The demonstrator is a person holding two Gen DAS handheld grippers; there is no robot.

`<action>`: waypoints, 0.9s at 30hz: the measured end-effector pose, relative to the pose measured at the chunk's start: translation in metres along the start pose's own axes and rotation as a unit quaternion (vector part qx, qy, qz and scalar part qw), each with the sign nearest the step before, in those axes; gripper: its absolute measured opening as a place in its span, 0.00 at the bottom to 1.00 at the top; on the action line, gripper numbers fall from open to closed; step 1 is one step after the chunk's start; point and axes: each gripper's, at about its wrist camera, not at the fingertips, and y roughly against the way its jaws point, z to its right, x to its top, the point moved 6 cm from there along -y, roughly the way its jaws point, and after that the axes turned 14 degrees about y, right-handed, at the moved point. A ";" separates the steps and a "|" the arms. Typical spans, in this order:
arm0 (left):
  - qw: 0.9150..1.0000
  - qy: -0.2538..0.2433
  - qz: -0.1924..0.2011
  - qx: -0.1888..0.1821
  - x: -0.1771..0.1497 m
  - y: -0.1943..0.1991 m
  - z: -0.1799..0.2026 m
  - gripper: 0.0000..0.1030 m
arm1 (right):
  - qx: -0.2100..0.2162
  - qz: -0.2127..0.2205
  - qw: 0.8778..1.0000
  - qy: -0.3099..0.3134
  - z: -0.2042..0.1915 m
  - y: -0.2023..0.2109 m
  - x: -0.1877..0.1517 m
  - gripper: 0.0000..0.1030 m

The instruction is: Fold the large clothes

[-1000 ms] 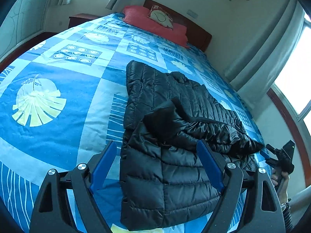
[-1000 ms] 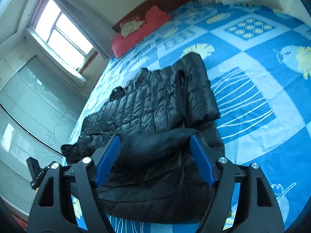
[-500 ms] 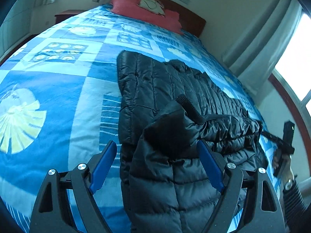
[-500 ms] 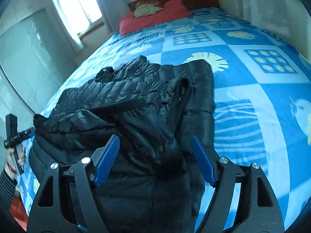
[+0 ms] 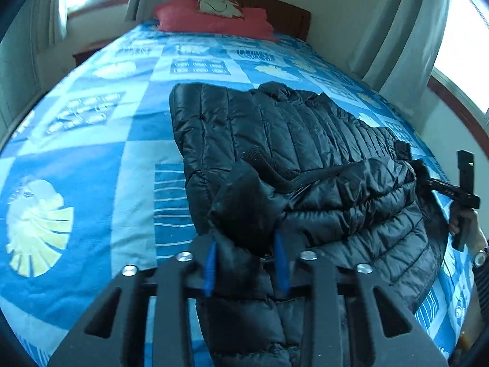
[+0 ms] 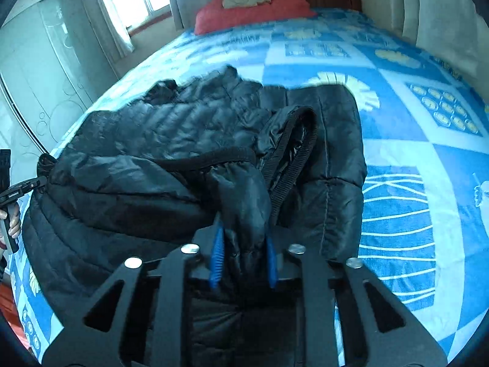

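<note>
A black quilted puffer jacket point(image 5: 290, 140) lies partly folded on the blue patterned bedspread point(image 5: 91, 153); it also shows in the right wrist view point(image 6: 171, 140). My left gripper point(image 5: 246, 253) is shut on a bunched fold of the jacket near its front edge. My right gripper point(image 6: 244, 244) is shut on another bunched fold of the jacket, beside a black ribbed cuff point(image 6: 293, 150). In each view the other gripper shows at the jacket's far side, in the left wrist view point(image 5: 458, 192) and in the right wrist view point(image 6: 9, 189).
Red pillows point(image 5: 214, 20) and a wooden headboard point(image 5: 284, 15) are at the bed's far end. Curtains point(image 5: 397, 30) and windows flank the bed. A glass wardrobe door point(image 6: 45, 61) stands to the left in the right wrist view.
Both grippers moved forward onto the jacket and closed, from wide open to shut on bunched fabric. The jacket's near edge has been gathered up.
</note>
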 end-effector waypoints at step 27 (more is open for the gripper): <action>0.990 -0.015 0.103 0.098 0.141 -0.032 0.035 0.17 | -0.105 0.066 0.992 -0.016 0.050 -0.011 0.133 0.14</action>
